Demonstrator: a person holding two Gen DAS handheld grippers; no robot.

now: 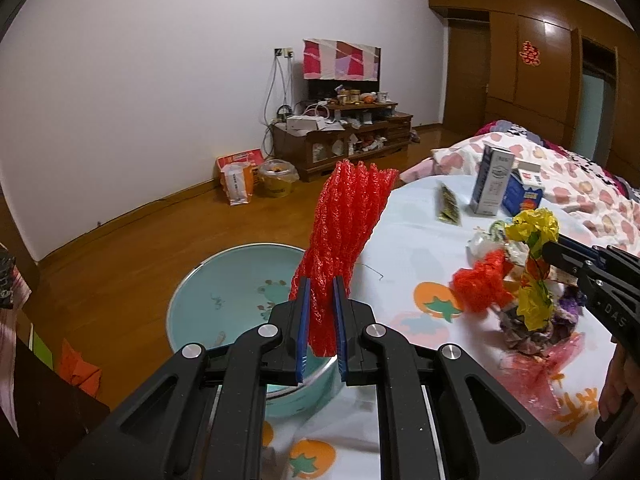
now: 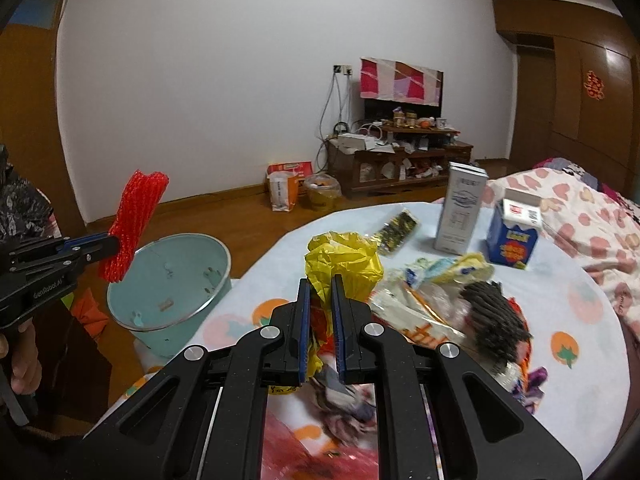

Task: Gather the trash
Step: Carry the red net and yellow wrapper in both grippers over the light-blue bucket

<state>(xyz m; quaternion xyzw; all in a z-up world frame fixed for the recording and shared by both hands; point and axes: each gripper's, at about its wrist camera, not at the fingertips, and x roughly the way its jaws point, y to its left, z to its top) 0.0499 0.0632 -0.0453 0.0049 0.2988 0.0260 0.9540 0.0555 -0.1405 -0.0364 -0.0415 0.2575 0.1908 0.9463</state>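
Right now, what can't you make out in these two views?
- Carton print: too small, both views.
- Bucket near rim: hidden by the red mesh and left gripper, left view.
- Wrappers under the yellow plastic: blurred, covered by the right gripper, right view.

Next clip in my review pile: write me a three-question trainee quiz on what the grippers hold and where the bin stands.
1. True or false: the left gripper is shut on the red foam net sleeve.
2. What does the right gripper clamp? A) crumpled yellow plastic wrapper B) tall white carton C) blue and white small carton
3. Fill in: the light green round bin stands on the wooden ____, beside the round table with the fruit-print cloth.

Key: 1 true; 2 A; 3 floor.
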